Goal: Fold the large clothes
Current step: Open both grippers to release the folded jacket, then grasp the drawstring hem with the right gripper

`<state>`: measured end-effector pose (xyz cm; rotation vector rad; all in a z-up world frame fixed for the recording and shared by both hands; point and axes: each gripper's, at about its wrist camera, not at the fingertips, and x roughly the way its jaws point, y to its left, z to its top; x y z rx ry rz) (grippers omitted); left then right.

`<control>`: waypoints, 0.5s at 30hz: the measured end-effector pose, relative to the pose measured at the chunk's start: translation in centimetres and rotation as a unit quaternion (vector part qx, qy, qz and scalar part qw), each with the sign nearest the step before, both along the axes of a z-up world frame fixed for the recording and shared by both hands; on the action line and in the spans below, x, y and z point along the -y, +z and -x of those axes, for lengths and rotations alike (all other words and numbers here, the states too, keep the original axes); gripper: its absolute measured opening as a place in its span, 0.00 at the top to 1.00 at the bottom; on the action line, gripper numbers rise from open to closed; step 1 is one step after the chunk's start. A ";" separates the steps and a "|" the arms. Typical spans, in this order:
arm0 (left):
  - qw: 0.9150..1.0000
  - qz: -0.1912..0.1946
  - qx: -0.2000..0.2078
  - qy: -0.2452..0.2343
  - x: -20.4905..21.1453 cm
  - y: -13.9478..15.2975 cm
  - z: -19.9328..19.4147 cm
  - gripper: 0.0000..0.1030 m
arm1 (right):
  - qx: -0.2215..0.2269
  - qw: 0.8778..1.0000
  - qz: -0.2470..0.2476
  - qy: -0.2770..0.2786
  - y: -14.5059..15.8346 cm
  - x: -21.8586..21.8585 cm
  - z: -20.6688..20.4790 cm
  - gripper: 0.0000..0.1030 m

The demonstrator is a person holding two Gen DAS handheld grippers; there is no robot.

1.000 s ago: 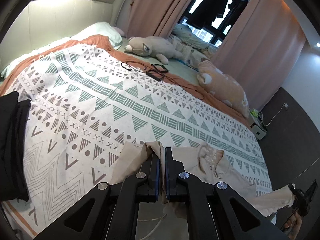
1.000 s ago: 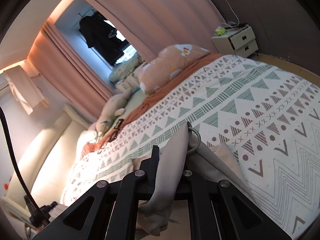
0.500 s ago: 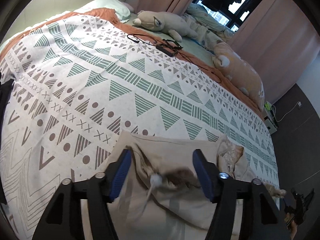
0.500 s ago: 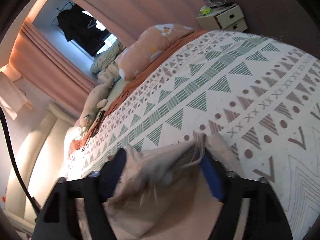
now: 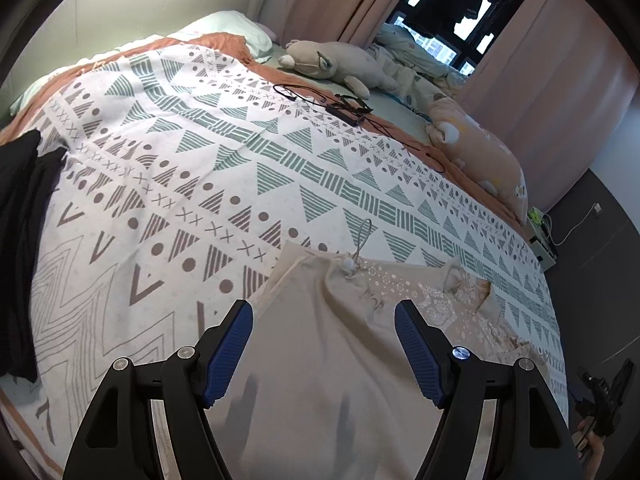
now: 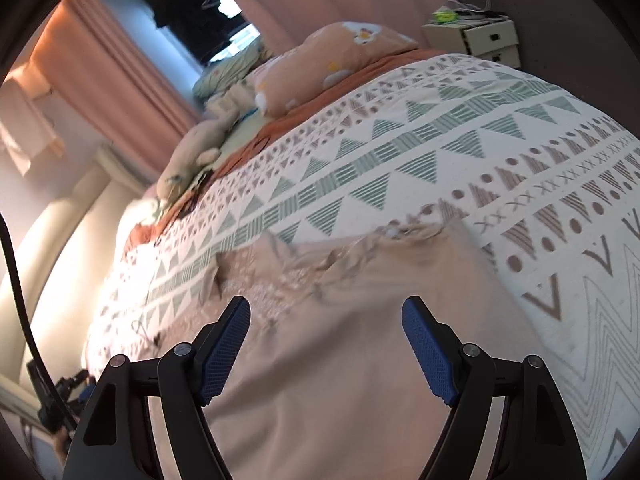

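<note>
I am hovering both my left gripper (image 5: 323, 354) and right gripper (image 6: 325, 352), jaws wide and empty, above the beige embroidered cotton garment (image 5: 320, 380), risking snagging its white drawstring toggle (image 5: 350, 265) ahead of my jaws and rumpling it.

daylight from the window (image 5: 448, 12); right view motion-blurred and glary, edges fisheye-bent and dark.

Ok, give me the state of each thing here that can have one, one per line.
left tool: open, holding nothing
right tool: open, holding nothing
beige garment: lying spread on the bed, wrinkled near its top edge
drawstring: loose, trailing onto the bedspread
curtains: parted at the window
</note>
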<state>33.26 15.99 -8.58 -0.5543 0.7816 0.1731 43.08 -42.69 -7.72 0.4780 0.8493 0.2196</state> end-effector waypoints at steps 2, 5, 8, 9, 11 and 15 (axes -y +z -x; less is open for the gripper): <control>1.000 0.001 0.000 0.006 -0.3 -0.2 1.4 0.28 | -0.001 1.000 0.010 0.021 0.2 -2.1 0.3 0.23; 1.000 0.004 -0.002 0.014 -0.7 -0.6 3.5 0.28 | -0.004 0.999 0.019 0.042 0.3 -5.1 0.7 0.27; 1.000 0.017 -0.005 0.019 -1.3 -1.0 5.6 0.28 | -0.015 0.997 0.026 0.069 0.0 -8.6 0.9 0.32; 1.000 0.021 -0.006 0.021 -1.5 -1.1 6.4 0.28 | -0.019 0.997 0.029 0.075 -0.1 -9.4 0.9 0.33; 0.999 0.022 -0.007 0.029 -2.0 -1.3 7.8 0.28 | -0.030 0.995 0.038 0.087 -0.5 -11.6 0.6 0.35; 0.998 0.026 -0.012 0.054 -3.3 -2.2 10.4 0.28 | -0.054 0.990 0.061 0.110 -1.8 -15.8 -0.6 0.38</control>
